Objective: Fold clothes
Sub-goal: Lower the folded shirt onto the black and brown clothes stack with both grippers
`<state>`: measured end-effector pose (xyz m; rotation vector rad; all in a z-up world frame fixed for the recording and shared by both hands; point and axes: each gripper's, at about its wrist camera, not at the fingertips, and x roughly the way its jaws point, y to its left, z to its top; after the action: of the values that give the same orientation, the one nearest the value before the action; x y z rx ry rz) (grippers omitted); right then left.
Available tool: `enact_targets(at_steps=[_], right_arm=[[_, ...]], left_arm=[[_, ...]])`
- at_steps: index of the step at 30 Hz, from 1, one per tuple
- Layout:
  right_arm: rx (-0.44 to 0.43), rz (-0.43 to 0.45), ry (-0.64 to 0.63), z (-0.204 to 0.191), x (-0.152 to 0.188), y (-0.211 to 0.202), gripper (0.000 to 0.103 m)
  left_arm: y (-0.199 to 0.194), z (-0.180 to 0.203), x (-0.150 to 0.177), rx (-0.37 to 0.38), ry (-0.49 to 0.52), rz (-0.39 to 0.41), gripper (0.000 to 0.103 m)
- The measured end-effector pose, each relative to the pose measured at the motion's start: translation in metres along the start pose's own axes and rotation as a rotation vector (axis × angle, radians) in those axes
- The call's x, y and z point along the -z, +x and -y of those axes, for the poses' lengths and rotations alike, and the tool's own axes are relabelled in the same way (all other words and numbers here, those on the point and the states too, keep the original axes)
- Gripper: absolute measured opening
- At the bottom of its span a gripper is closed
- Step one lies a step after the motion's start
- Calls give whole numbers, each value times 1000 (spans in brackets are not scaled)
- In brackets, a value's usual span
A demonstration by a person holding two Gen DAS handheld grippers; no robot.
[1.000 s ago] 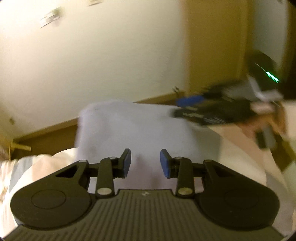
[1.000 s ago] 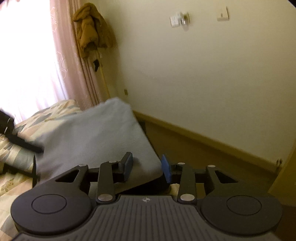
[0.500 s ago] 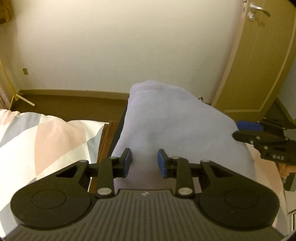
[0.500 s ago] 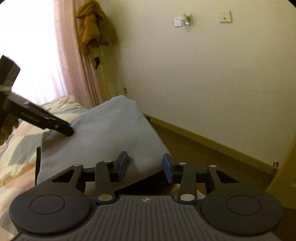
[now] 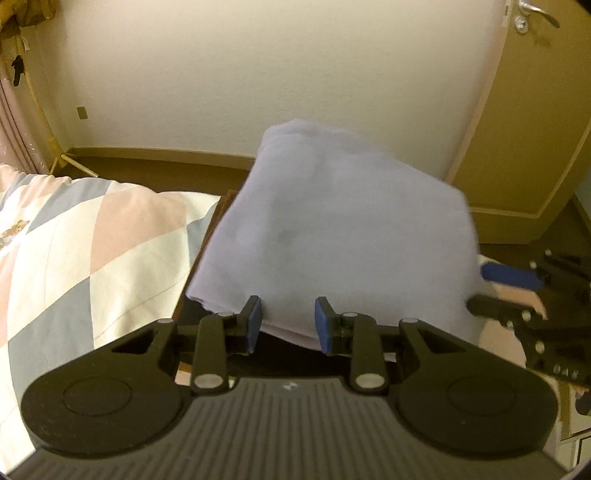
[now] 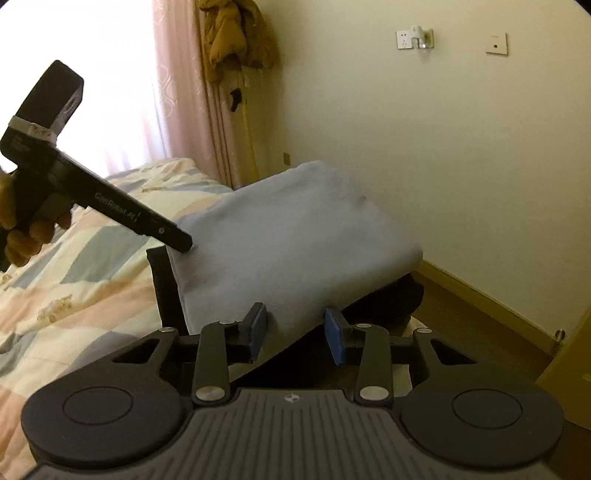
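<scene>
A folded pale blue garment (image 5: 343,229) is held up above the bed, with a dark layer under it. My left gripper (image 5: 288,325) has its blue pads either side of the garment's near edge, with a gap between them. My right gripper (image 6: 297,330) stands the same way at another edge of the garment (image 6: 291,240). The right gripper also shows at the right of the left wrist view (image 5: 524,295). The left gripper shows at the left of the right wrist view (image 6: 110,206), its tip at the cloth.
A patchwork quilt in pink, grey and cream (image 5: 74,251) covers the bed. A cream wall with brown skirting (image 5: 166,153) lies ahead, a door (image 5: 543,110) at the right. A pink curtain (image 6: 192,92) and a hanging brown coat (image 6: 236,33) stand by the window.
The left view has swung from the right side of the room to face the wall and door. The garment has risen and sits closer to both grippers. The jaws keep the same gap.
</scene>
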<state>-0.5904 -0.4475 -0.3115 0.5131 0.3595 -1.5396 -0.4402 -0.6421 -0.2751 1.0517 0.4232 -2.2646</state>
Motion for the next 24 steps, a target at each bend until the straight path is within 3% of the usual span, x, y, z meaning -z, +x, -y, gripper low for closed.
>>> enact_targets(at_steps=[5,9,20,24], right_arm=[[-3,30,-20,-1,-13,-8,38],[-1,-46,-38,-1,-8,9,39],[21,9,67,21,-30,-20,39],[34,-30,124,25,-29,-31,47]], left_arm=[[12,11,4,-43,-9,-72,27],[21,19,9,-92,-28,-132,27],[-12,45,-2,-156,10,-115,31],[-18,50,-4,-183,-1,-129,44]])
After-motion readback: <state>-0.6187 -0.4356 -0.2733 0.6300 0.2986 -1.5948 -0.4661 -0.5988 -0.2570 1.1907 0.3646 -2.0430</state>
